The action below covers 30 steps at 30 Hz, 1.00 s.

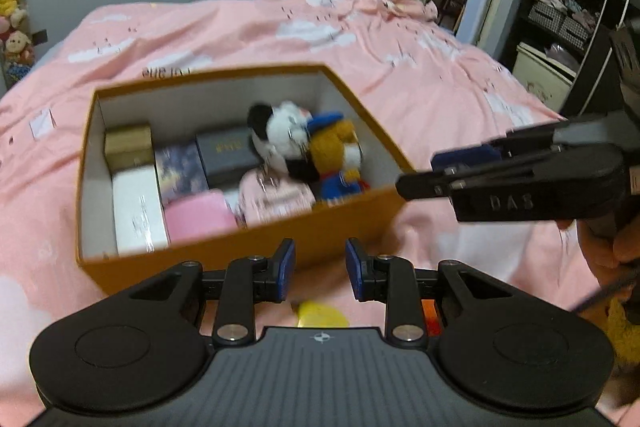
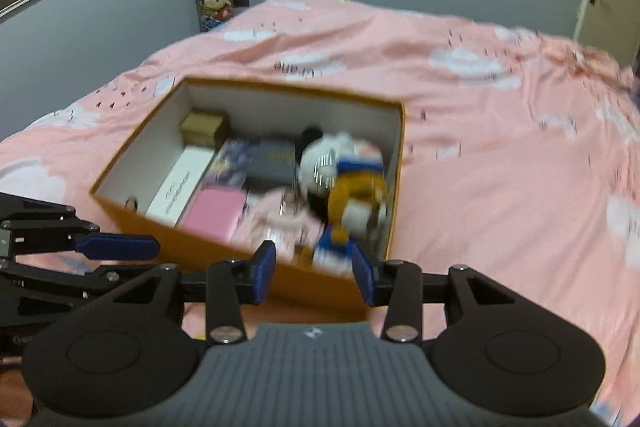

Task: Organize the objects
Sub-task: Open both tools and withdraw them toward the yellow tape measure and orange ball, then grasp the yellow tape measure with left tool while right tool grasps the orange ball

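An orange box [image 1: 248, 247] packed with small boxes and 2 plush toys [image 1: 308, 147] sits on a pink bedspread [image 1: 400, 39]; at its 6 o'clock the left gripper [image 1: 320, 269] hovers, jaws apart and empty; at 3 o'clock the right gripper [image 2: 314, 275], jaws open, holds nothing

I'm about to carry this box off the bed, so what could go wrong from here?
1. The orange box sits on a soft, rumpled pink bedspread, so it may tip if pushed or lifted by one side.
2. The panda plush and the sailor plush are piled high at one end and could tumble out.
3. Both the left gripper and the right gripper look empty, so nothing steadies the box.
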Tool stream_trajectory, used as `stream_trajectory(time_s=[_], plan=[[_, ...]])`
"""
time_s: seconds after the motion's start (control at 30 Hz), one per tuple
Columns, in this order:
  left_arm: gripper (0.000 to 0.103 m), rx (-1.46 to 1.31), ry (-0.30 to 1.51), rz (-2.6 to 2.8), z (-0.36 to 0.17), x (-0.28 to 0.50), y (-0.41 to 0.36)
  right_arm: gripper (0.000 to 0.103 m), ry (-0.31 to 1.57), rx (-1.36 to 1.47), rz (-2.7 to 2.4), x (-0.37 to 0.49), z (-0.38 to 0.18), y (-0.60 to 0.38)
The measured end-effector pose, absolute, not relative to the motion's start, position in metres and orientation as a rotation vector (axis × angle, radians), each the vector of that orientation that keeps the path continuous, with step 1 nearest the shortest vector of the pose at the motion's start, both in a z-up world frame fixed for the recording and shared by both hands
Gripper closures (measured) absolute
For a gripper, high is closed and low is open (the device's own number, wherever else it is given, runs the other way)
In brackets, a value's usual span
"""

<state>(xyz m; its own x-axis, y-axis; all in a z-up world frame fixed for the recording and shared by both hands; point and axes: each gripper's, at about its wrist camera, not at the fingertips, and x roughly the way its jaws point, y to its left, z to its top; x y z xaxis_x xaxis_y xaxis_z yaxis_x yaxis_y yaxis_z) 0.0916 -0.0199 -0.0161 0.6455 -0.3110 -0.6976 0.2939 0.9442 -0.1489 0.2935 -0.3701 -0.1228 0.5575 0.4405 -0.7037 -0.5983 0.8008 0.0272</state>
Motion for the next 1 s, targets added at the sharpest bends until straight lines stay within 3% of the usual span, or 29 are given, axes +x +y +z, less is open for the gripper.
stream_trajectory(time_s=[0.33, 0.47, 0.63, 0.7, 0.87, 1.0], plan=[[0.069, 0.010, 0.962, -0.300, -0.059, 0.082, -0.029, 0.059, 0.997, -0.208, 0.495, 0.272, -0.206, -0.392], [0.069, -0.007, 0.990, -0.284, -0.069, 0.084, -0.027, 0.047, 1.005, -0.256, 0.451, 0.267, -0.222, -0.391], [0.069, -0.066, 1.012, -0.282, -0.076, 0.090, -0.019, 0.048, 1.059, -0.237, 0.425, 0.271, -0.237, -0.397], [0.066, -0.086, 1.017, -0.287, -0.077, 0.092, -0.017, 0.056, 1.058, -0.219, 0.430, 0.273, -0.236, -0.399], [0.058, -0.121, 1.030, -0.294, -0.082, 0.094, -0.014, 0.059, 1.046, -0.208, 0.436, 0.273, -0.233, -0.400], [0.046, -0.145, 1.028, -0.309, -0.086, 0.097, -0.013, 0.059, 0.998, -0.208, 0.448, 0.272, -0.222, -0.399]])
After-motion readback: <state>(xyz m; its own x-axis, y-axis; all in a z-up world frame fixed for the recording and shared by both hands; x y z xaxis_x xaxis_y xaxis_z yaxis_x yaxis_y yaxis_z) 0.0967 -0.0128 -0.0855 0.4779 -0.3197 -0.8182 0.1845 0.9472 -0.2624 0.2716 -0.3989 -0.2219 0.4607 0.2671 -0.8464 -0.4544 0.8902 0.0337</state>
